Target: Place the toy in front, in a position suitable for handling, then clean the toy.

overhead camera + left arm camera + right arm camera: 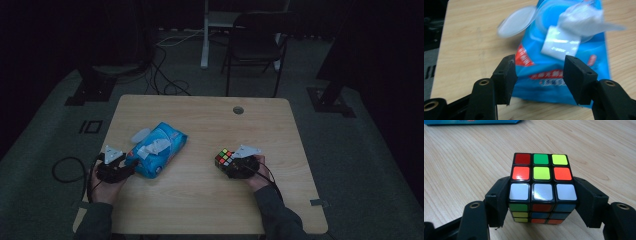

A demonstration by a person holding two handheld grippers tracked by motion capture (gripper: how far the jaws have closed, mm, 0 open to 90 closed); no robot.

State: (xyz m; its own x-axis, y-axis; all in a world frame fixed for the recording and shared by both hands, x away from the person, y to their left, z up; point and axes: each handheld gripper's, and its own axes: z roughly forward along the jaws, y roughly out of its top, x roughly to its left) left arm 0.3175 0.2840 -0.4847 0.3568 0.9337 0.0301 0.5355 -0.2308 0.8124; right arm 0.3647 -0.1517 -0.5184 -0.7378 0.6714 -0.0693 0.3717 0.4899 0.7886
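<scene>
A blue pack of wet wipes [159, 149] lies on the left part of the wooden table [200, 210], its round lid [516, 22] flipped open and a white wipe [584, 18] sticking out. My left gripper [539, 77] stands open at the pack's near end, its jaws apart over the blue wrapper [541, 82] without pressing on it. In the high view this left gripper [127, 167] sits at the pack's left corner. A Rubik's cube [541, 173] rests on the table at the right, and my right gripper [541, 200] is shut on its two sides. From above, the cube [224, 158] shows just left of that hand.
A round cable hole [238, 110] sits near the table's far edge. Bare wood lies between the pack and the cube. Beyond the table stand a dark chair [255, 40] and a white post [205, 35], with cables [165, 75] on the floor.
</scene>
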